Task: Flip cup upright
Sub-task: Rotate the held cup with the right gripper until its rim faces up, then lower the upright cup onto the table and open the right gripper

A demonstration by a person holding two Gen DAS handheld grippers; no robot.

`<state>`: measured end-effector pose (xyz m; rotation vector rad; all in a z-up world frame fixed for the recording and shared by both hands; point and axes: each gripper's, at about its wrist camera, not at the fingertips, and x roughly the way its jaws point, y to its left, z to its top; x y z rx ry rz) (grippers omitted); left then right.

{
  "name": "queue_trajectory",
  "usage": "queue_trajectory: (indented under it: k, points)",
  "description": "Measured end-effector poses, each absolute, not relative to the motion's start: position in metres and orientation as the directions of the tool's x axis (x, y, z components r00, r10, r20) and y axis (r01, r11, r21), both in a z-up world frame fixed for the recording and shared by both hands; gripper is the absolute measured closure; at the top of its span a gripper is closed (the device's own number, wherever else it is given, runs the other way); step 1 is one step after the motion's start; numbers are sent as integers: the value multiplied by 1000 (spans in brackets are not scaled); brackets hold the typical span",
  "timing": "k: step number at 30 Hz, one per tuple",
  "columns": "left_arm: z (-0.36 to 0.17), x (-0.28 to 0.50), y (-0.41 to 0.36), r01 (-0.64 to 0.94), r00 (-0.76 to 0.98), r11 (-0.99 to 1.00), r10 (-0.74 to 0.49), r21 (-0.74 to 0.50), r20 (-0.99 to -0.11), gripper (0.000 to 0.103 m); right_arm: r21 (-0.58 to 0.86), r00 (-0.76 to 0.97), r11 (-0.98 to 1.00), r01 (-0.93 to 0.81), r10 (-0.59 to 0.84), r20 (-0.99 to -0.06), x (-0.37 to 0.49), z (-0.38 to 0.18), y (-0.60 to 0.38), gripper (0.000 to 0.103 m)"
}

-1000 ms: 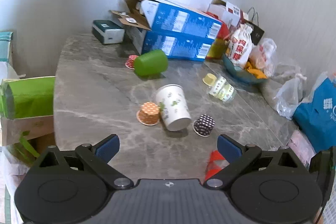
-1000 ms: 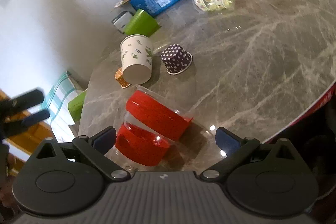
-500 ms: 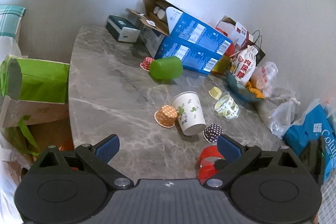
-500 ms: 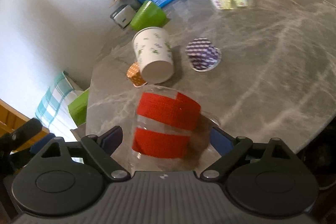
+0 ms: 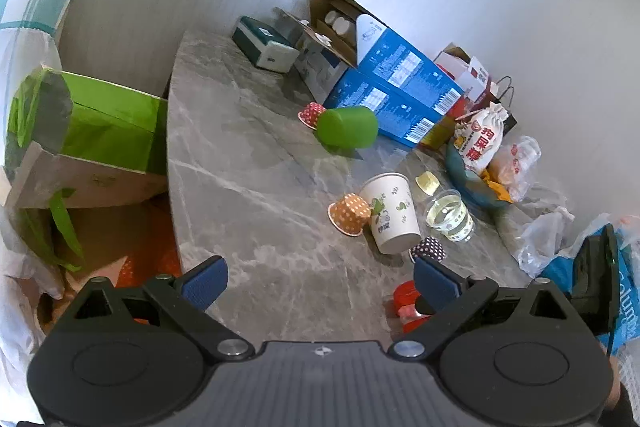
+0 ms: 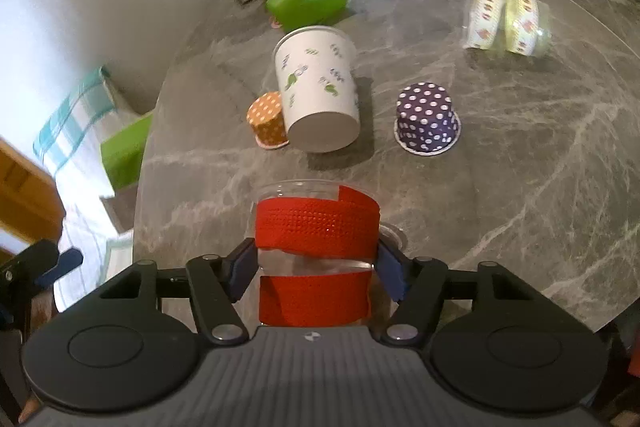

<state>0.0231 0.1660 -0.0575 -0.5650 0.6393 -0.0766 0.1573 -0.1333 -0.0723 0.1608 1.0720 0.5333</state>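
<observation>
The right claw (image 6: pixel 316 273) gripped the red-banded clear cup (image 6: pixel 316 227) at the tabletop's (image 6: pixel 520 187) near edge, lying on its side; righting remained. The left claw (image 5: pixel 320 277) hung wide, empty.

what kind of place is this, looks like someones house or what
Most likely a home, at a lived-in dining or side table. The grey marble-look table is cluttered with opened blue cartons, snack bags and shopping bags, set against a plain wall.
</observation>
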Motion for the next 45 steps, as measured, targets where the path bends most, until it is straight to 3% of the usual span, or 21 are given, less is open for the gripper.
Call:
queue_trajectory:
  k: [4,11,18,26,33,45]
  points:
    - [-58,23,159,-73,804,847,-262,-527,-533,3,371,383,857,-357,496,-779,158,-65,-138,40]
    - [-64,26,142,-54,790,849,-286,-526,-542,3,399,486,816,-419,572,-661,142,-64,-162,41]
    - [-63,16,112,23,810,859,-316,-511,-494,3,175,757,822,-542,568,-322,80,-61,-182,41]
    - [-66,-17,83,108,875,864,-318,-492,-366,3,111,830,827,-551,557,-35,44,-112,-194,41]
    - [-89,-39,84,101,891,847,-310,-521,-332,3,-19,838,843,-538,537,101,25,-155,-178,41]
    - [-110,-60,94,49,897,840,-275,-540,-346,3,0,838,853,-522,513,188,23,-182,-162,41]
